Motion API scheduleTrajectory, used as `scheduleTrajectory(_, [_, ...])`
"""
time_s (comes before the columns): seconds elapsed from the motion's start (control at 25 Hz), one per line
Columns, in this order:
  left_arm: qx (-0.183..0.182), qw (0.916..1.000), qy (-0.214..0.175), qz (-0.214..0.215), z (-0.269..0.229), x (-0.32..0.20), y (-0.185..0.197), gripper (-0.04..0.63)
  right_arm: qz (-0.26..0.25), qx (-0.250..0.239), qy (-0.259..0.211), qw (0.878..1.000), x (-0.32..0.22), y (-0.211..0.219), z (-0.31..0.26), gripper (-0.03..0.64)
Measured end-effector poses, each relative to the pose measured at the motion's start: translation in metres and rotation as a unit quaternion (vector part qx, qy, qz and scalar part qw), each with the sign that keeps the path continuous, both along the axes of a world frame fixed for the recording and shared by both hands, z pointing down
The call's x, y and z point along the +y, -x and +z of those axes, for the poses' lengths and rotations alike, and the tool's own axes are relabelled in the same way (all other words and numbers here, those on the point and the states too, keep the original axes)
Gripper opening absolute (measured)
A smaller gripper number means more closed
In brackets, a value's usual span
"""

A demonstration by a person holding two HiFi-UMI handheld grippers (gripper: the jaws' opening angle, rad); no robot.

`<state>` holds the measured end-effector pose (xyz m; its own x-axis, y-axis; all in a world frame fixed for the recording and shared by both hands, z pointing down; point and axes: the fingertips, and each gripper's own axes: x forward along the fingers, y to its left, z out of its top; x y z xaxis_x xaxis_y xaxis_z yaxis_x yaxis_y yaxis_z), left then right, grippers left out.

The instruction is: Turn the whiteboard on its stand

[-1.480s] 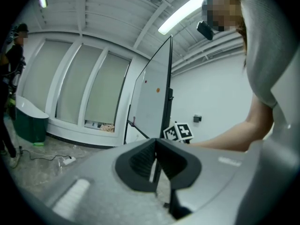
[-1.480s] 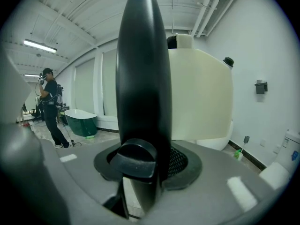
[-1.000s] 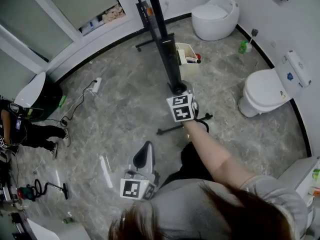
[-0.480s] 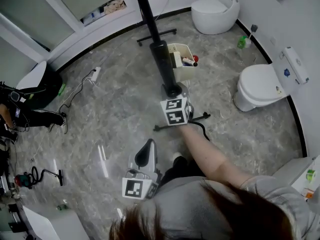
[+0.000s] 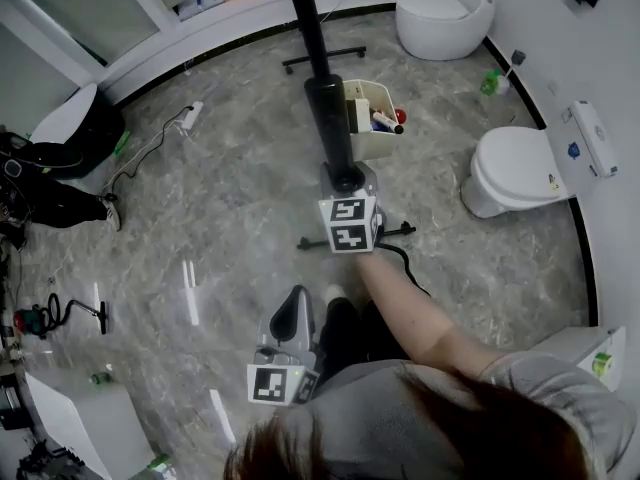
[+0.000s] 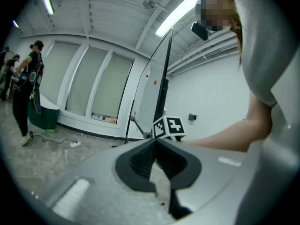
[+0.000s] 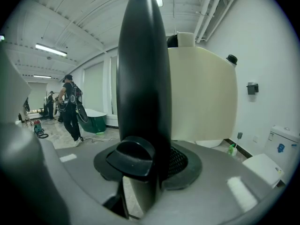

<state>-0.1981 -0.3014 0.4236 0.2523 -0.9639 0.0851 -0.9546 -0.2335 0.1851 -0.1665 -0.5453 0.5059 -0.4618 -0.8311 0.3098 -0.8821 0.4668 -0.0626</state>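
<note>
Swung on across the floor (image 5: 240,198), whiteboard post (image 5: 325,118) clamped in right gripper (image 5: 347,181), left gripper (image 6: 154,146) closed, empty; liable to slip or tip under a one-sided pull.

Bright ceiling tubes (image 6: 178,13); floor (image 5: 190,288) glare; fisheye-dark edges.

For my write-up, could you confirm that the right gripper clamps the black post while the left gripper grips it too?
Not quite: the left gripper view shows the left gripper shut on nothing. The right gripper does clamp the black post.
</note>
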Motion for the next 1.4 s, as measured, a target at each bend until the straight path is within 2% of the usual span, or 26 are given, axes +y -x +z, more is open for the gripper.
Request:
scheduleTrajectory(0.16, [0.01, 0.9999, 0.01, -0.004, 0.005, 0.021, -0.006, 0.0, -0.006, -0.001, -0.001, 1.0, 0.016, -0.001, -0.001, 0.161])
scheduleTrajectory(0.32, [0.007, 0.9999, -0.013, -0.001, -0.003, 0.036, -0.002, 0.0, -0.005, -0.001, -0.001, 1.0, 0.036, -0.004, -0.004, 0.161])
scheduleTrajectory(0.52, [0.013, 0.9996, 0.022, 0.015, 0.006, 0.063, -0.009, 0.0, -0.011, -0.002, -0.002, 1.0, 0.063, -0.014, -0.003, 0.161])
scheduleTrajectory(0.64, [0.012, 0.9995, 0.007, 0.027, -0.003, 0.084, -0.016, 0.0, -0.008, -0.002, -0.002, 1.0, 0.078, -0.024, -0.004, 0.16])
scheduleTrajectory(0.76, [0.011, 0.9992, 0.023, 0.03, -0.002, 0.103, -0.013, 0.0, -0.004, -0.004, -0.003, 1.0, 0.097, -0.032, -0.005, 0.16])
scheduleTrajectory(0.96, [0.003, 0.999, 0.012, 0.042, -0.007, 0.13, -0.01, 0.0, -0.006, -0.003, -0.006, 1.0, 0.13, -0.039, -0.007, 0.16])
scheduleTrajectory(1.24, [0.014, 0.9966, 0.011, 0.08, 0.007, 0.169, -0.046, 0.0, -0.01, -0.005, -0.01, 1.0, 0.176, -0.061, -0.003, 0.161])
scheduleTrajectory(1.4, [0.011, 0.996, 0.009, 0.088, 0.005, 0.18, -0.057, 0.0, -0.013, -0.008, -0.006, 1.0, 0.197, -0.072, 0.001, 0.161])
